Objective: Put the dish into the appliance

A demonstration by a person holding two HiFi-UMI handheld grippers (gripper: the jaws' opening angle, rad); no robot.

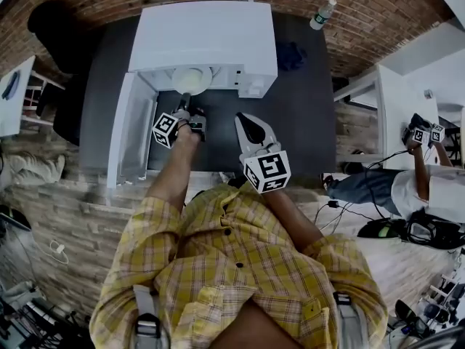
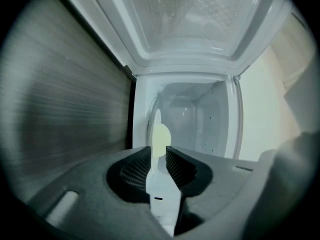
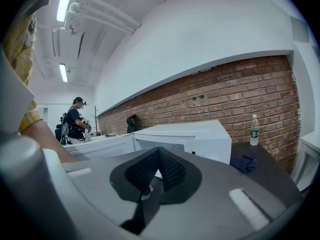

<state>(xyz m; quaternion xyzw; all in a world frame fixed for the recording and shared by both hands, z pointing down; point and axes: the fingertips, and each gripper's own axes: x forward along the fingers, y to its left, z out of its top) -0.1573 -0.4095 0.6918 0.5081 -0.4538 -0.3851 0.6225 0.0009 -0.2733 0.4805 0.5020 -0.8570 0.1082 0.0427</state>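
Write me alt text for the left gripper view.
The left gripper has its tongs shut on the rim of a pale dish, seen edge-on, just in front of the white appliance. Its door stands open.

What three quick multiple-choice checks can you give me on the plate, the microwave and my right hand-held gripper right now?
1. Where is the plate?
A. At the microwave's open front
B. On top of the microwave
C. Behind the microwave

2. What colour is the microwave?
A. Black
B. White
C. Red

3. How is the right hand-held gripper?
A. Shut, empty
B. Shut on the plate
C. Wide open

Answers:
1 A: the left hand-held gripper clamps the plate's rim at the open front.
2 B: its body is white all over.
3 A: its jaws meet with nothing between them.
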